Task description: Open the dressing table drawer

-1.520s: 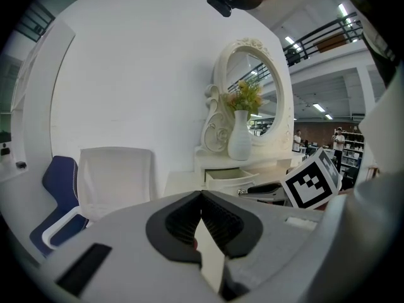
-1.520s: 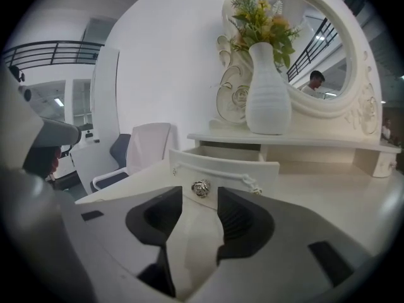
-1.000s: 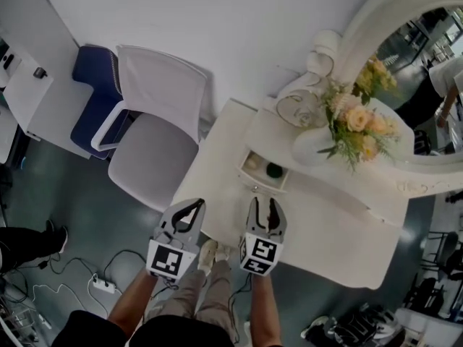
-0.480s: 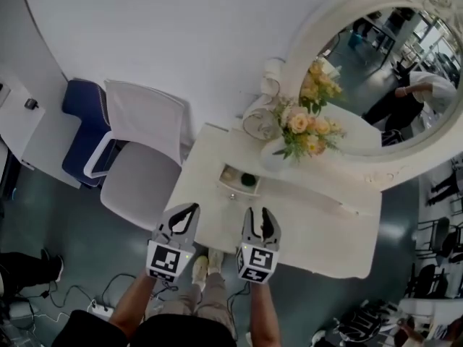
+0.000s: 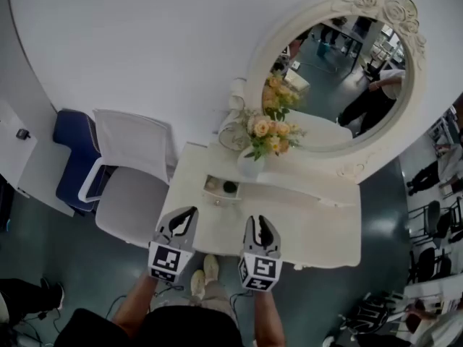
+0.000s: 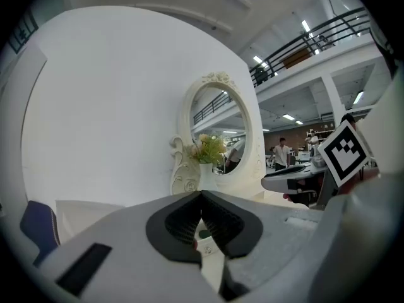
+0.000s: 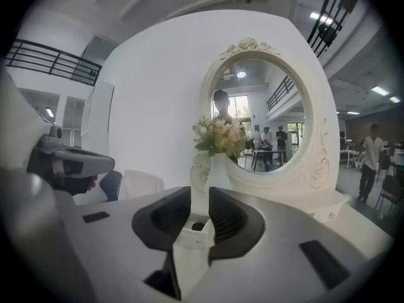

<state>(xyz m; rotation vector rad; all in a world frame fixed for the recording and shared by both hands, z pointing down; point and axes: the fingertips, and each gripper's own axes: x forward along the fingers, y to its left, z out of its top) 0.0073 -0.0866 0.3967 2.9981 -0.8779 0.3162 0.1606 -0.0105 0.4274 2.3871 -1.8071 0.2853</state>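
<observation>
The white dressing table (image 5: 318, 230) stands against the wall under an oval mirror (image 5: 340, 78). Its small drawer (image 5: 221, 189) is pulled out, with a dark round thing inside. Both grippers hover at the table's near edge, short of the drawer and touching nothing. My left gripper (image 5: 187, 215) (image 6: 201, 194) is shut, its pads meeting at the tips with nothing in them. My right gripper (image 5: 260, 221) (image 7: 200, 190) has its jaws closing, a narrow gap still between the pads and nothing in it. Through that gap the drawer (image 7: 191, 232) shows far off.
A vase of yellow flowers (image 5: 266, 132) stands on the table behind the drawer. A white chair (image 5: 134, 179) and a blue chair (image 5: 69, 154) stand to the left. Cables lie on the floor at lower left. People show in the mirror and at the right.
Both grippers have risen and drawn back from the table, which now looks smaller, with the whole mirror in view. The right jaws have narrowed. The drawer stays pulled out.
</observation>
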